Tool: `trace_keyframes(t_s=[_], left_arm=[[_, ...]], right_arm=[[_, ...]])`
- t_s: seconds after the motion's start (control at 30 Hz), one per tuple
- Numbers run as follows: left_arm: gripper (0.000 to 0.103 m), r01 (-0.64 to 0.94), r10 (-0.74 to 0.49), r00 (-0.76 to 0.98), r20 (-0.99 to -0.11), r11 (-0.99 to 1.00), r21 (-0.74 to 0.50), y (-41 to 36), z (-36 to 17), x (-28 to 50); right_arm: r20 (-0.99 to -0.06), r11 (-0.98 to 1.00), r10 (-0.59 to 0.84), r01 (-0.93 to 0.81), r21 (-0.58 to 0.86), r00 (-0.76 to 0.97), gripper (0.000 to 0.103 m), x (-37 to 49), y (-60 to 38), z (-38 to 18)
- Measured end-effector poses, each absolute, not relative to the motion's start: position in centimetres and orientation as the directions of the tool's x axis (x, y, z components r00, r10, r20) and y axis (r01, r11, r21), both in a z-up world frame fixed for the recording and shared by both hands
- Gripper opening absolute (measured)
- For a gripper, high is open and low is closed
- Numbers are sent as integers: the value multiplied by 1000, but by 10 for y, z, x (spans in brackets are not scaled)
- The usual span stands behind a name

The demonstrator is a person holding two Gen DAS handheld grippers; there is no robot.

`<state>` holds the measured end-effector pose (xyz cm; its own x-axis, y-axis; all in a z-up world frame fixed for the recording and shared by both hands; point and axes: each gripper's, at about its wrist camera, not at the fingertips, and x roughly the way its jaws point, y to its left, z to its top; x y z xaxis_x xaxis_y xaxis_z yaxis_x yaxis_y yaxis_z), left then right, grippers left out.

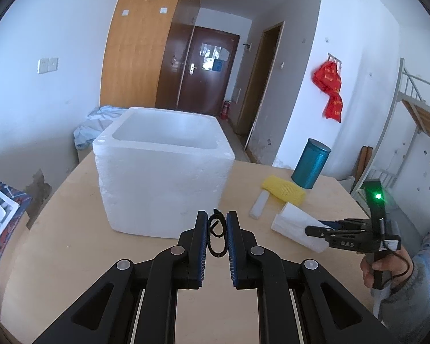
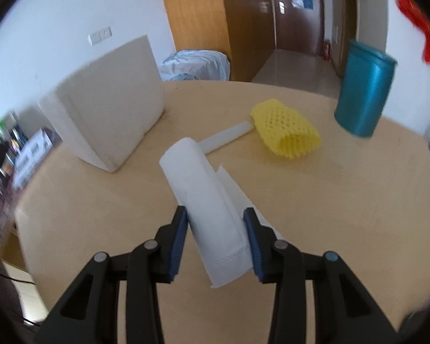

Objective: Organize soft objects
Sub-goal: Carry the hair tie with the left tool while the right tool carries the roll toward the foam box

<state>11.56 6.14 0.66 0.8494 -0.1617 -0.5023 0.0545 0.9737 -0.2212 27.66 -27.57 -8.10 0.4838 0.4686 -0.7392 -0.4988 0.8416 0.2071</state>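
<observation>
- The left gripper (image 1: 217, 236) has its jaws nearly closed, pinching a thin black hair tie (image 1: 216, 238) that stands as a twisted loop between the blue pads.
- That loop hangs in front of the near wall of the white foam box (image 1: 163, 183), whose top is open.
- The right gripper (image 2: 215, 238) has its jaws closed partway on a white roll of tissue paper (image 2: 203, 189), soft and slightly flattened, with a loose sheet trailing to one side.
- The roll runs lengthwise between the blue pads, both pads pressing its sides, its far end pointing toward the box.
- Beyond the roll on the wooden worktop (image 2: 329, 206) lie a white foam stick (image 2: 229, 137) and a yellow foam net sleeve (image 2: 286, 129), just beside each other.
- A teal canister (image 2: 364, 94) stands behind them, near the far edge.
- Seen from the left wrist, a hand (image 1: 384, 269) grips the right tool's handle.
</observation>
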Motion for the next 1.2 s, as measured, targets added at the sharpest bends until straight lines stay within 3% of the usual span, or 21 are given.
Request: trace_keyframes(t_s=[0.33, 0.6, 0.77, 0.9, 1.2], left_arm=[[14, 71, -160, 864, -477, 977, -199, 63, 17, 110], [14, 72, -160, 868, -470, 977, -199, 62, 19, 104], [14, 69, -156, 869, -470, 978, -198, 64, 19, 105], [14, 56, -144, 876, -461, 979, -198, 66, 22, 106], [14, 8, -88, 898, -431, 983, -185, 73, 28, 101]], right_arm=[[-592, 702, 712, -416, 578, 378, 44, 258, -305, -71], [-388, 506, 855, -384, 772, 345, 44, 237, -303, -62], [-390, 585, 789, -388, 713, 474, 44, 219, -297, -43], [-328, 552, 801, -408, 727, 500, 44, 209, -287, -33], [-291, 636, 721, -432, 639, 629, 44, 190, -266, -13]])
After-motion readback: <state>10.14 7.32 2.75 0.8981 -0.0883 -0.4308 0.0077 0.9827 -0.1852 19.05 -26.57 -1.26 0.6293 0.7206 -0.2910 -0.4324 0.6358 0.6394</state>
